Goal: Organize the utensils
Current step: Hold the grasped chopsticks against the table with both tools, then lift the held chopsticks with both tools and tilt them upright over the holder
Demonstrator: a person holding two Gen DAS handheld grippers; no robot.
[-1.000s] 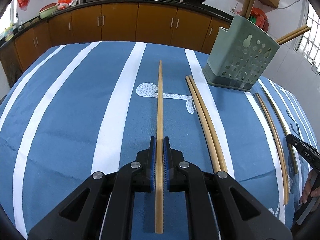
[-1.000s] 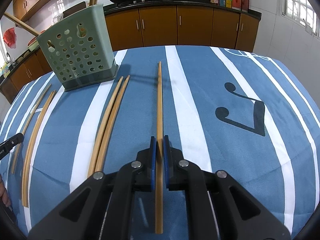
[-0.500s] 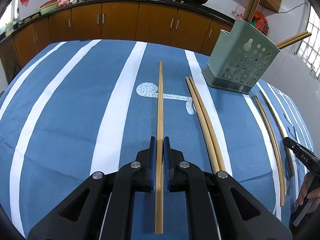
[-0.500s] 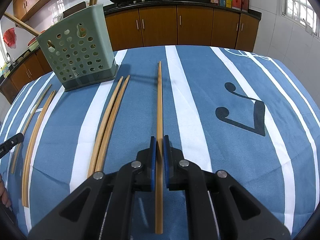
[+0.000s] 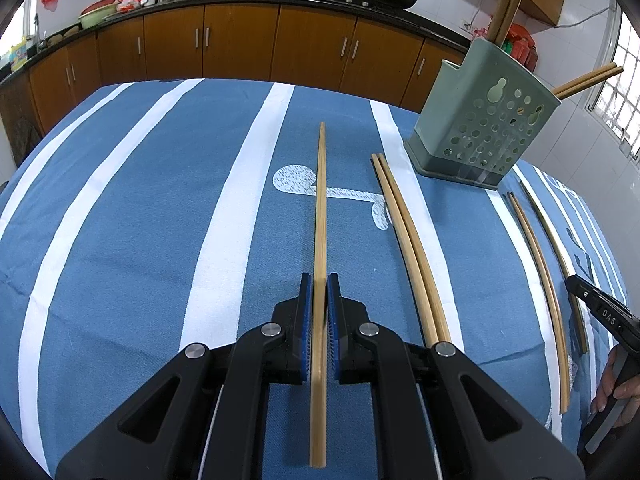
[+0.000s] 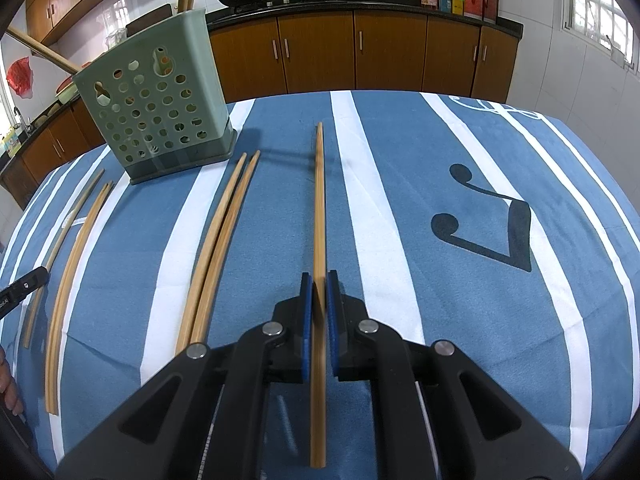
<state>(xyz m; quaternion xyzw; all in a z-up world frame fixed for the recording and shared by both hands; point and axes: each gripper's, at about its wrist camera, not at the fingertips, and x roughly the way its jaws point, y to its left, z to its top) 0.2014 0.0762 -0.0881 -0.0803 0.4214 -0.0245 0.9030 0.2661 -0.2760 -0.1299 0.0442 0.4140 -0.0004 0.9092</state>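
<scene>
Left tongs (image 5: 319, 292) clenched on one chopstick (image 5: 320, 208), pointing ahead above the blue striped counter (image 5: 140, 220). Right tongs (image 6: 319, 290) grip another chopstick (image 6: 319, 200) likewise. Loose chopstick pair (image 6: 218, 240) lies between them; green perforated holder (image 6: 156, 108) stands beyond.

Left hand-held gripper (image 5: 319, 300) and right hand-held gripper (image 6: 319, 300) both clamped, angled downward.

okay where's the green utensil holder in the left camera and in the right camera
Left wrist view: the green utensil holder stands upper right, chopsticks poking out of it.
Right wrist view: the same holder stands upper left.
Shared landmark: the loose chopstick pair lying on the tablecloth just in front of it.
</scene>
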